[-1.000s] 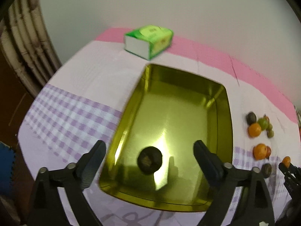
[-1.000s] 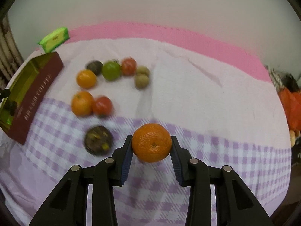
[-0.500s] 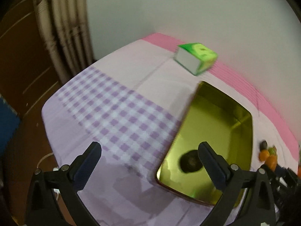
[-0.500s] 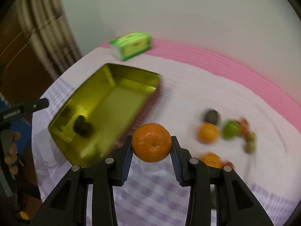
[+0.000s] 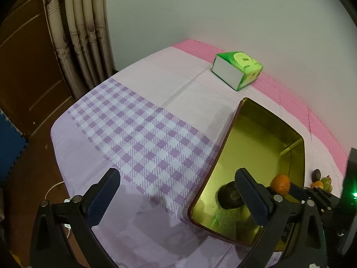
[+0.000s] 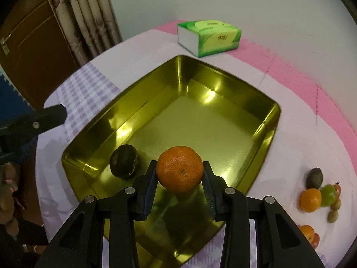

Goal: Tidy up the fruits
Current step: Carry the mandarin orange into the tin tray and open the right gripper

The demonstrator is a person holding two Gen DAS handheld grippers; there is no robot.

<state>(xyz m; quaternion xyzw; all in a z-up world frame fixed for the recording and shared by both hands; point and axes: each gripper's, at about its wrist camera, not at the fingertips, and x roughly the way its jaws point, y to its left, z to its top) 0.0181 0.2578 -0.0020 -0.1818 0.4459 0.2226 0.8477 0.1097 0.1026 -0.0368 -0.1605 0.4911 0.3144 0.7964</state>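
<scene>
1. The right gripper point(image 6: 179, 192) has its blue-padded fingers pinching a round orange tangerine point(image 6: 179, 168), one pad on each side of the fruit.
2. The tangerine hangs above the near end of the shiny gold rectangular metal tray point(image 6: 271, 120), clear of the tray floor, with its reflection showing underneath.
3. Just to the left of the tangerine, a dark brown round fruit point(image 6: 125, 161) sits on the tray floor near the near-left corner.
4. In the left wrist view, the same tangerine point(image 5: 280, 183) shows over the tray's near right side, held in the right gripper's fingers.
5. The left gripper point(image 5: 178, 196) is spread wide with nothing between its pads, held above the purple-checked tablecloth point(image 5: 142, 134) at the tray's left edge point(image 5: 221, 151); its right finger overlaps the tray in that view.
6. The dark fruit point(image 5: 227, 195) peeks out just behind that right finger.
7. Out to the right of the tray, on the white part of the cloth, a loose cluster of fruit waits: a dark one point(image 6: 314, 177), an orange one point(image 6: 310, 199), a green one point(image 6: 328, 195), and two small brownish ones point(image 6: 333, 211).
8. Another orange fruit point(image 6: 306, 232) lies nearer, at the edge of the view.
9. Beyond the tray's far end, a green and white tissue box point(image 6: 208, 36) rests by the pink stripe of the cloth.
</scene>
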